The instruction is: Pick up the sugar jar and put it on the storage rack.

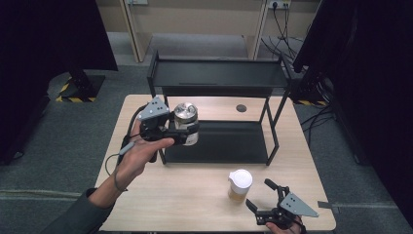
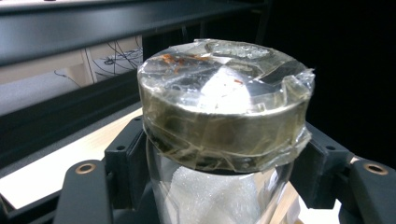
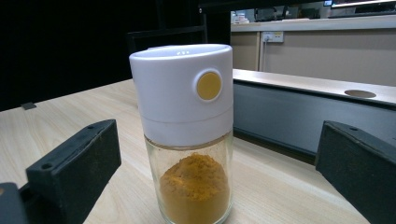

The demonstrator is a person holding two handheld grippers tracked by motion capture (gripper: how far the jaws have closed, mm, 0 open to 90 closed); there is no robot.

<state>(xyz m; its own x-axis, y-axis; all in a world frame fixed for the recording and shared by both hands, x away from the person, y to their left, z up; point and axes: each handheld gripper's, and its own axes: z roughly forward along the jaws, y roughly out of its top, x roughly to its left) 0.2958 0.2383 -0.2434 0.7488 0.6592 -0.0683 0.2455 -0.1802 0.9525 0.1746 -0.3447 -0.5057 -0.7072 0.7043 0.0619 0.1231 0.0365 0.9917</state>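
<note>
left gripper point(image 1: 182, 130): jaws clamped on the jar point(image 1: 186, 123) under its taped metal lid, jar upright, held in the air over the left end of the rack point(image 1: 219, 141) | right gripper point(image 1: 260, 201): jaws apart, nothing gripped, near the table point(image 1: 170, 195) front edge | shaker point(image 1: 239, 185): upright on table, just before the right gripper

- No words, brand names or numbers can be read on anything here.
- Yellow-and-black hazard stripes point(image 1: 68, 92) mark the floor at far left.
</note>
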